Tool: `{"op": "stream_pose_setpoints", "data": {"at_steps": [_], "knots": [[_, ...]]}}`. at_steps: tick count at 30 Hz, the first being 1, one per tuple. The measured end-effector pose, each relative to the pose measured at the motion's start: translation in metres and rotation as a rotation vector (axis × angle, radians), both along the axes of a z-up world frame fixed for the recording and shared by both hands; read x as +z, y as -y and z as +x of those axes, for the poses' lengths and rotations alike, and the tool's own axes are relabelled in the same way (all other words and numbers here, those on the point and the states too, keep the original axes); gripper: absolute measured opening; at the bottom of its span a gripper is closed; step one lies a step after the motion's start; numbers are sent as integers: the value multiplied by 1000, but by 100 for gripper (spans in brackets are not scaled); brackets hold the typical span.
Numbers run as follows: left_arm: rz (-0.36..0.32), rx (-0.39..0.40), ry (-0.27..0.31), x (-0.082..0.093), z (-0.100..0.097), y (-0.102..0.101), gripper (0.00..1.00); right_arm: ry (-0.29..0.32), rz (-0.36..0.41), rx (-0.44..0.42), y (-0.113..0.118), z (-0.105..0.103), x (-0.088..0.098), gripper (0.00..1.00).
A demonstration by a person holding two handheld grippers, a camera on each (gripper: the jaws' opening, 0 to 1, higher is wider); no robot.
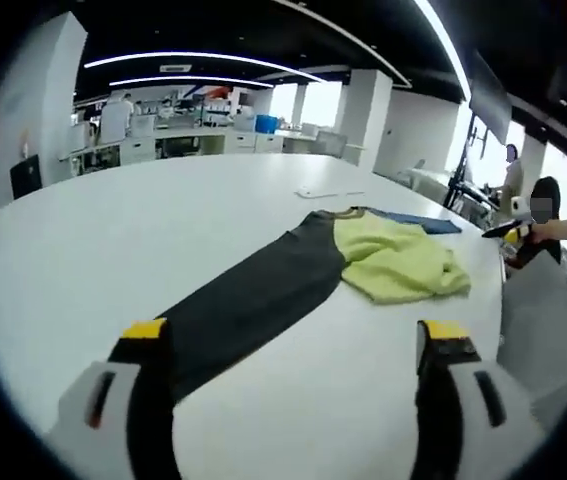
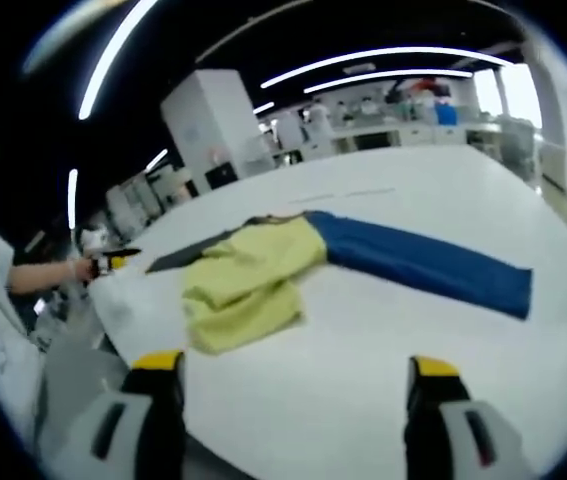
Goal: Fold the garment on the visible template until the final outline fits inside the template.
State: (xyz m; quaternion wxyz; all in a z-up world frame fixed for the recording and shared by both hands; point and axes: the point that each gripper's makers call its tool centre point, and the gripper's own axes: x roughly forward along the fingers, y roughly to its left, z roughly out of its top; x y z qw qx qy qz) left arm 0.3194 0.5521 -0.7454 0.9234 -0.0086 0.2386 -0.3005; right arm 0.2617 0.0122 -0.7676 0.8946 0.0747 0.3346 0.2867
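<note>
White table [image 1: 163,230] bears garment [image 1: 393,260], its dark sleeve [image 1: 243,310] partly claw-hidden.

No text, label, brand, number or sign can be read in either view. Nothing printed or written can be made out on the table [image 1: 113,230], and no lettering can be made out on the garment [image 2: 253,275] lying on it. The far background of the room is too small and blurred for any sign to be read.
</note>
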Motion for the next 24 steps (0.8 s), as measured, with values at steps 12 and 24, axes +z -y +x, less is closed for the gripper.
{"op": "stream_pose_setpoints", "data": {"at_steps": [12,24], "knots": [[-45,-137,7,8,-21,69,96,6,-20,48,-9,5,2,89],[-29,-229,14,6,-57,110,90,-9,-54,128,-30,15,-3,86]]}}
